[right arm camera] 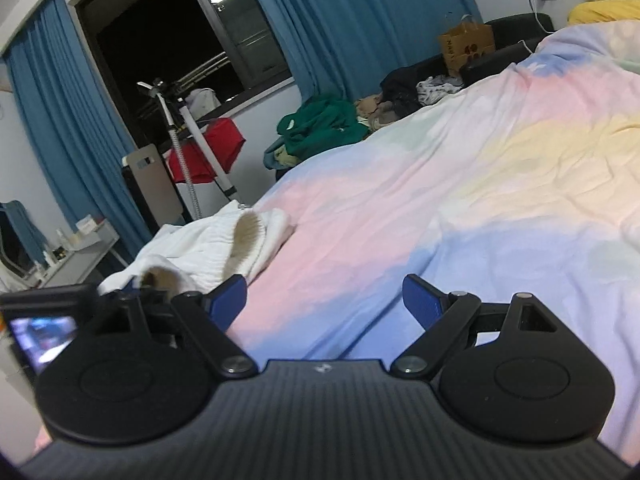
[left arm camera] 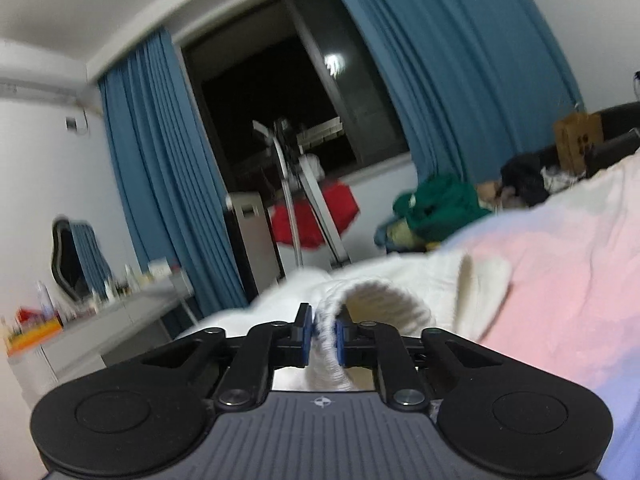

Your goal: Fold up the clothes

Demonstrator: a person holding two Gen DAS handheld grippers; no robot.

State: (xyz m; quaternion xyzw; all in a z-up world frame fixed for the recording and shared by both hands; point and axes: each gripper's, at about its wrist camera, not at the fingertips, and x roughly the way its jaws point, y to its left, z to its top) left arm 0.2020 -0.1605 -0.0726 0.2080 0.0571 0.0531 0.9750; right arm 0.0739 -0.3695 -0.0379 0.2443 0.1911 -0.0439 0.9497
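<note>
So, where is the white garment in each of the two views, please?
Left wrist view: the white garment is at bottom centre, its ribbed edge pinched between the left gripper's fingers.
Right wrist view: it lies at lower left on the pastel bedcover, left of the open right gripper, which does not touch it.
Shared landmark: the green clothes pile beyond the bed.

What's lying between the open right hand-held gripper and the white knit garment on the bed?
Only bare pastel rainbow bedspread, seen in the right wrist view: the right hand-held gripper hangs open over it, and the white knit garment lies just beyond its left finger.
</note>
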